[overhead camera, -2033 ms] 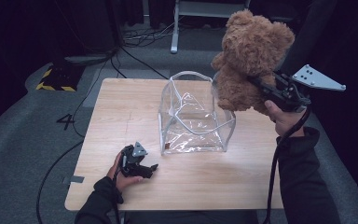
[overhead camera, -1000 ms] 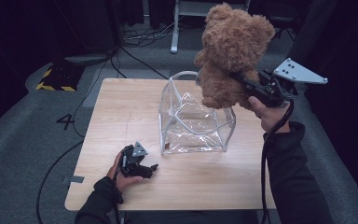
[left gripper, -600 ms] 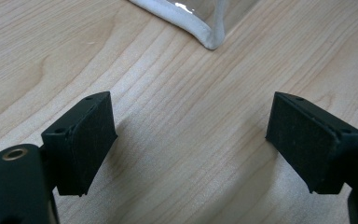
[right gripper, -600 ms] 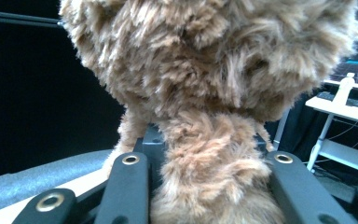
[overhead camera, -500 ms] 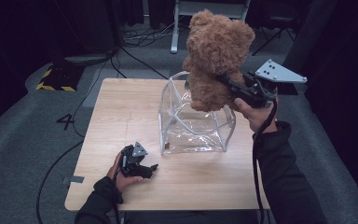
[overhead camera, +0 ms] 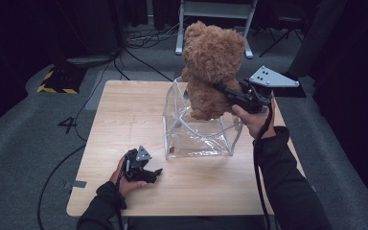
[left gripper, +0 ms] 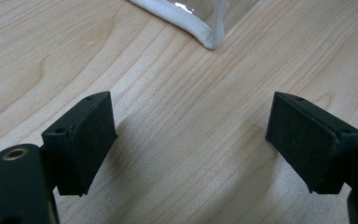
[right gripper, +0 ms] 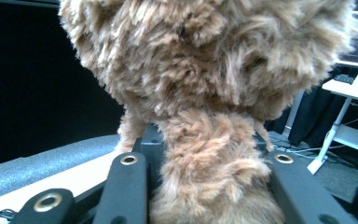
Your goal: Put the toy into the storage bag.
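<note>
Fluffy brown plush teddy bear (overhead camera: 212,67) hangs upright in the air over the open top of a clear soft plastic box with white-edged seams (overhead camera: 199,134), its feet reaching down to about the level of the box's far rim, though whether they touch the plastic cannot be told. The right gripper (overhead camera: 225,92), held in the person's right hand (overhead camera: 251,117) at the right side of the scene, has its black jaws clamped on the bear's lower body from the right; in the right gripper view the brown fur (right gripper: 209,93) bulges up between the two jaw arms, and the bear's back and head rise above them. A grey three-cornered plate (overhead camera: 273,77) sits on top of this gripper, and its cable trails down along the dark sleeve. The clear box stands on a light wooden table (overhead camera: 124,120), right of the table's middle. At the near left of the table, the left gripper (overhead camera: 155,175) rests in the person's left hand (overhead camera: 122,175), well apart from the box. In the left gripper view its two black pads (left gripper: 86,140) stand wide apart with bare wood grain between them and nothing gripped, and a white-seamed corner of the box (left gripper: 209,39) shows just beyond them.
</note>
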`<state>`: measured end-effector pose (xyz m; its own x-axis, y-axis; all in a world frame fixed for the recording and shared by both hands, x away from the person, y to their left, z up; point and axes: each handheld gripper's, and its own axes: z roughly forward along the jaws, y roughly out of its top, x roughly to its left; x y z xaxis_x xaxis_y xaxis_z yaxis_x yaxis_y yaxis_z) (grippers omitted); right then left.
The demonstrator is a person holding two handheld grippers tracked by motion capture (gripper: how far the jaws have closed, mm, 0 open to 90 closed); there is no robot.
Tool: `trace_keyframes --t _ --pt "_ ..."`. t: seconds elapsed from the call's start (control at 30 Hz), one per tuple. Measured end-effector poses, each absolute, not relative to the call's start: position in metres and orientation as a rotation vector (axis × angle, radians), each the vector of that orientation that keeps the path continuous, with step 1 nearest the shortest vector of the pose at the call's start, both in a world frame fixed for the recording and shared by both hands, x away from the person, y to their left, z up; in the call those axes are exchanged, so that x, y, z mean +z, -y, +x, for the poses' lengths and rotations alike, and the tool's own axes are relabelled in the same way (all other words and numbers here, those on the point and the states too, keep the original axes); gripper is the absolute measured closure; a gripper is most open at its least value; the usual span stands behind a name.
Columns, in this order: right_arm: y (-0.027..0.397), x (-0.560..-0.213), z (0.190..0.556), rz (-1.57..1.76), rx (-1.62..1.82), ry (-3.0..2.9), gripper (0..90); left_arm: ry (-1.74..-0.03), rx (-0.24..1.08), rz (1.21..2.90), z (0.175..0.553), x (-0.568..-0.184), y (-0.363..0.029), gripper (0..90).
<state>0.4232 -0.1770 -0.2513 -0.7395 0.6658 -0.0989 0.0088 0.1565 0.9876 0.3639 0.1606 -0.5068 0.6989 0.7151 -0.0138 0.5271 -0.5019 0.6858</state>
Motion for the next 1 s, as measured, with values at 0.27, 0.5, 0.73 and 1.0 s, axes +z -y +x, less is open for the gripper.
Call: trace_keyframes --t 0.27,0.5,0.73,1.0 --pt "0.166 -0.260 0.424 0.638 1.591 -1.963 64.4 -0.942 0.354 2.227 0.364 -0.507 -0.161 15.7" --pt "0.162 -0.269 0.426 0.652 1.566 -2.007 63.7 -0.942 0.355 2.230 0.363 -0.507 -0.161 15.8" --pt "0.160 -0.277 0.427 0.656 1.539 -2.040 62.2 -0.941 0.355 2.229 0.363 -0.507 -0.161 15.8" --pt "0.158 -0.285 0.426 0.672 1.520 -2.056 60.4 -0.941 0.355 2.229 0.363 -0.507 -0.161 15.8"
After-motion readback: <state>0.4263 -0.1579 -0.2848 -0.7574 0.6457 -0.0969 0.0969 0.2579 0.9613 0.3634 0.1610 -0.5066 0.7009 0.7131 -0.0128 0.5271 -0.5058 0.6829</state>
